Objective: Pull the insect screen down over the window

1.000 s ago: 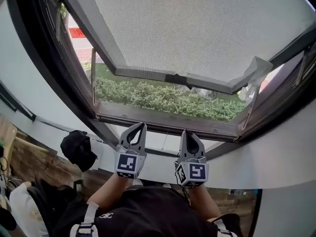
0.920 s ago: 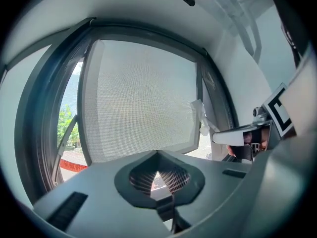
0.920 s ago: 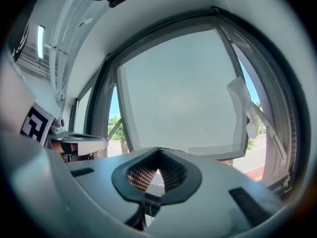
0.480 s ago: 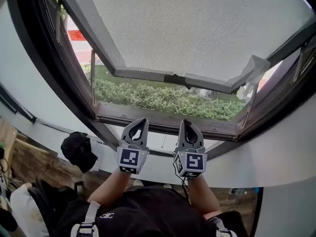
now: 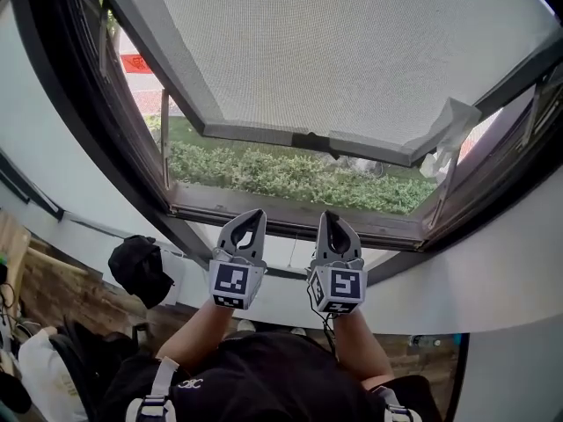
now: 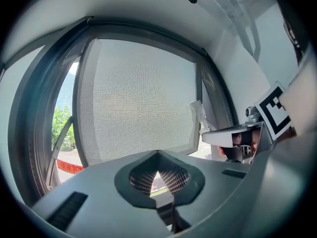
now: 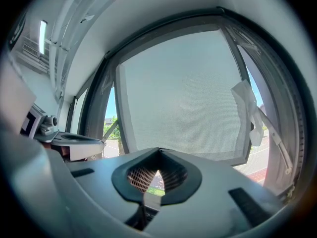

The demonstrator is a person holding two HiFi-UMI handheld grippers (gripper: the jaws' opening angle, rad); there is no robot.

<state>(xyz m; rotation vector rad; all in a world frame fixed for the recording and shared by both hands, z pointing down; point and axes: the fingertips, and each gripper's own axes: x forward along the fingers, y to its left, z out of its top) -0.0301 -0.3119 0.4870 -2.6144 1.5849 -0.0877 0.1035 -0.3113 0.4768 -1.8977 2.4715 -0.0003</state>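
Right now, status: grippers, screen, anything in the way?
Left gripper and right gripper shut, empty, side by side before the sill. Insect screen partway down, untouched. White plastic scrap hangs at its right corner.

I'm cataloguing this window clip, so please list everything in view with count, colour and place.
insect screen: one, grey mesh, covering the upper part of the window, bottom bar partway down
handle: one, dark, middle of the screen's bottom bar
window frame: one, dark brown, around the opening
hedge: one, green, outside below the screen
banner: one, red, outside at upper left
scrap: one, white, at the screen's lower right corner
cap: one, black, indoors at lower left
left gripper: one, grey, shut and empty, pointing at the frame's lower rail
right gripper: one, grey, shut and empty, beside the left one
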